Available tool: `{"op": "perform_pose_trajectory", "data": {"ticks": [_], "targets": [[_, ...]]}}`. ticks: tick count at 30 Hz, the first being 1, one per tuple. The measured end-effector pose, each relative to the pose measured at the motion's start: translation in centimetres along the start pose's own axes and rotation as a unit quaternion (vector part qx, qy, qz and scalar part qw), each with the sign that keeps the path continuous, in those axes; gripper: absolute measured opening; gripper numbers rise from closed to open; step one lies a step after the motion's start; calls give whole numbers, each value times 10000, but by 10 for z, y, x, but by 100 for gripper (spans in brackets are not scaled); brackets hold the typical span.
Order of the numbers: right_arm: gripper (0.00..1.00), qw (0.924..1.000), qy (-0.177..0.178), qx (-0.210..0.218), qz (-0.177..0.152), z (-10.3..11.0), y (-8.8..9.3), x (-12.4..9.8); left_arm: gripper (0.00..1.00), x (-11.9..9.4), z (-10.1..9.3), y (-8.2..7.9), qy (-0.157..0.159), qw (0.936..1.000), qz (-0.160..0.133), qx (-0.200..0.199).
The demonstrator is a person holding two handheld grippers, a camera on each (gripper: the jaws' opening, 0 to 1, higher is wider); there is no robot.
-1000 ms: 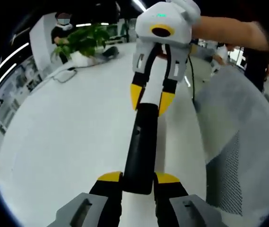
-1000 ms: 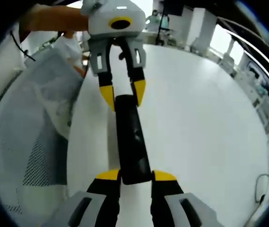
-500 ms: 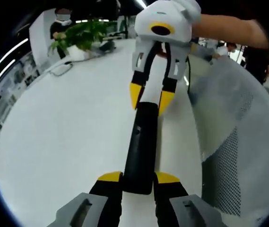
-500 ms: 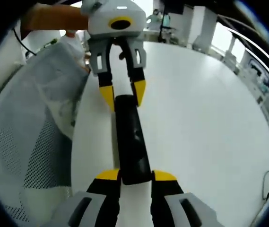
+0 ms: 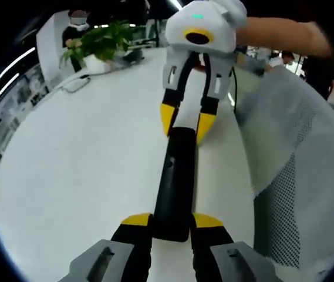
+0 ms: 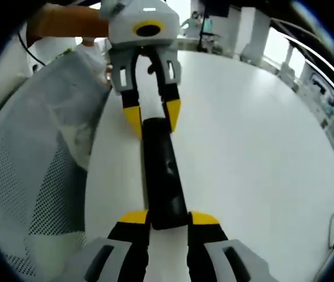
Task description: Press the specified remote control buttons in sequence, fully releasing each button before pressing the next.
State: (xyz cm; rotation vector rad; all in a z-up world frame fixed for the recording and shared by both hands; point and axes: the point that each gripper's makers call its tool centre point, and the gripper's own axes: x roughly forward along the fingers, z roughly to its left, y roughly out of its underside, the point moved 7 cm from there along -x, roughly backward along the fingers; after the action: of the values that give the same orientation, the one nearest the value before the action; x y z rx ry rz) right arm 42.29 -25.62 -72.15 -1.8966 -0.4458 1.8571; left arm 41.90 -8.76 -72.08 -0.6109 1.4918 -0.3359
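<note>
Left gripper view: the left gripper (image 5: 171,222) comes up from 6 o'clock w/ its yellow-tipped fingers (image 5: 136,221) clenched on the near end of the black remote control (image 5: 175,182). Remote runs lengthwise from 6 toward 12, held above the white table (image 5: 84,176). At its far end the right gripper (image 5: 183,122) reaches in from 12 o'clock, its yellow fingertips either side of the remote's top end, grasping it. A person's bare forearm (image 5: 278,35) extends to 1–2 o'clock behind that gripper. Grey mesh chair back (image 5: 296,176) at 3–4 o'clock, beside table edge. Potted plant (image 5: 99,44) at 11 o'clock on the far side of the table, w/ a cable (image 5: 73,87) near it.

Right gripper view: the right gripper (image 6: 169,220) rises from 6 o'clock, fingers (image 6: 204,219) closed on the near end of the remote control (image 6: 162,173); remote points to 12. The left gripper (image 6: 152,120) comes in from 12 o'clock, its fingertips clamped on the far end. Forearm (image 6: 67,23) at 10–11 o'clock. Chair (image 6: 31,176) at 8–9 o'clock. Table (image 6: 255,153) spreads over 1–5 o'clock. Remote's buttons can't be made out in either view.
</note>
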Motion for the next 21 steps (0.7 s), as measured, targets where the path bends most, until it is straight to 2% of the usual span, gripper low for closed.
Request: {"op": "perform_pose_trajectory", "data": {"ticks": [2,4,10,12,21], "targets": [[21,10000,-10,3,10,0,1,2,24,1,1,0,1,9998,-49,200],[21,10000,-24,14,9,0,1,3,24,0,1,1,10,10000,-5,58],[21,10000,-26,13,4,0,0,3,24,0,1,2,-2,9999,19,143],[21,10000,-4,-12,12,0,0,3,24,0,0,2,-18,9996,43,283],[22,10000,12,35,-12,1,0,3,24,1,1,2,-17,9996,52,276]]}}
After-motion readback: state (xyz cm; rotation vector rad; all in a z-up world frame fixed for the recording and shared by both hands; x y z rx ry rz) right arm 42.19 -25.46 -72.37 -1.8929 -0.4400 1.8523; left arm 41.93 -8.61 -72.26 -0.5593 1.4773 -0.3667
